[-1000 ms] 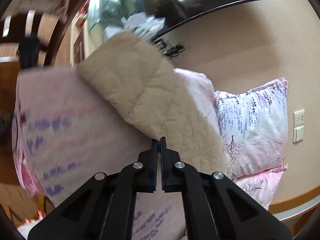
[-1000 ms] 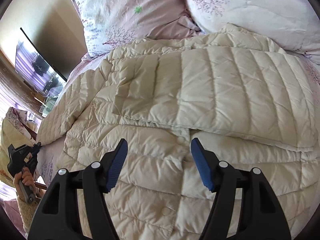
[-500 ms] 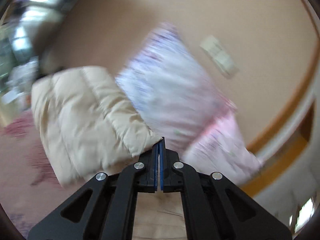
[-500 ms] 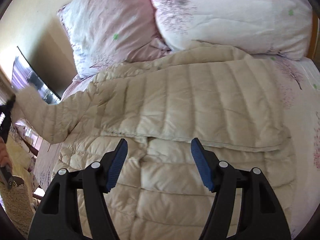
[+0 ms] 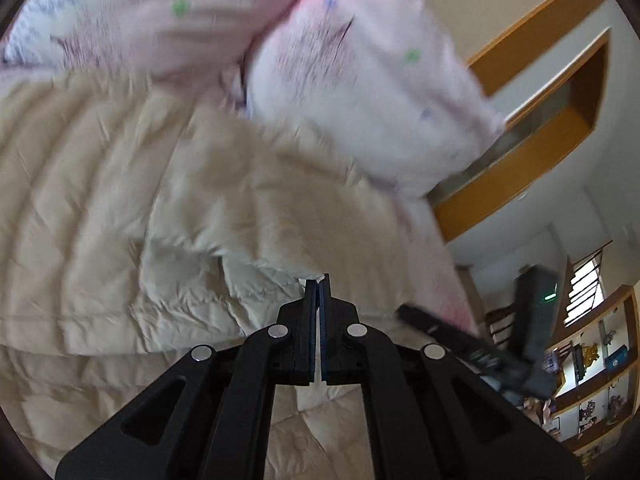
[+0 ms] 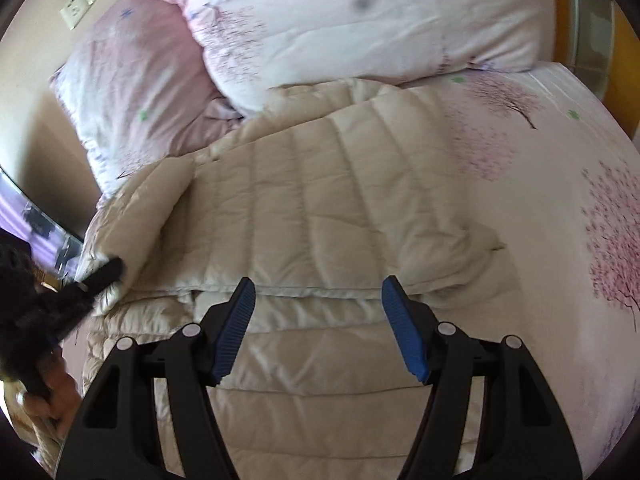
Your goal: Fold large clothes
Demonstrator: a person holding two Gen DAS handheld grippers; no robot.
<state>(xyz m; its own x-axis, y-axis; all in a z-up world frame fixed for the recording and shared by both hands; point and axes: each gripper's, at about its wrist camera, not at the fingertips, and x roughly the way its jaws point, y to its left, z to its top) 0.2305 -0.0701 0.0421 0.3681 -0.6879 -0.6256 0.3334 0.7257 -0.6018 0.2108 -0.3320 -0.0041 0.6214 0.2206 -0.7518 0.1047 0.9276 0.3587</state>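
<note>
A cream quilted down jacket (image 6: 320, 208) lies spread on the bed, one sleeve folded across its body. My left gripper (image 5: 318, 280) is shut on the cuff end of the other sleeve (image 5: 256, 216) and holds it over the jacket's body. In the right wrist view the left gripper (image 6: 108, 270) shows at the left edge with that sleeve (image 6: 136, 216) draped from it. My right gripper (image 6: 316, 292) is open and empty, hovering over the jacket's middle (image 6: 320, 344). The right gripper (image 5: 448, 332) appears blurred at the right in the left wrist view.
Two pink floral pillows (image 6: 360, 24) (image 6: 136, 84) lie at the head of the bed, touching the jacket's collar end. The floral bedsheet (image 6: 560, 200) extends to the right. A wooden headboard (image 5: 520, 152) and shelves (image 5: 592, 380) stand beyond the bed.
My left gripper has swung the sleeve from off the bed's left side up and over onto the jacket's body. My right gripper stayed open and shifted toward the pillows.
</note>
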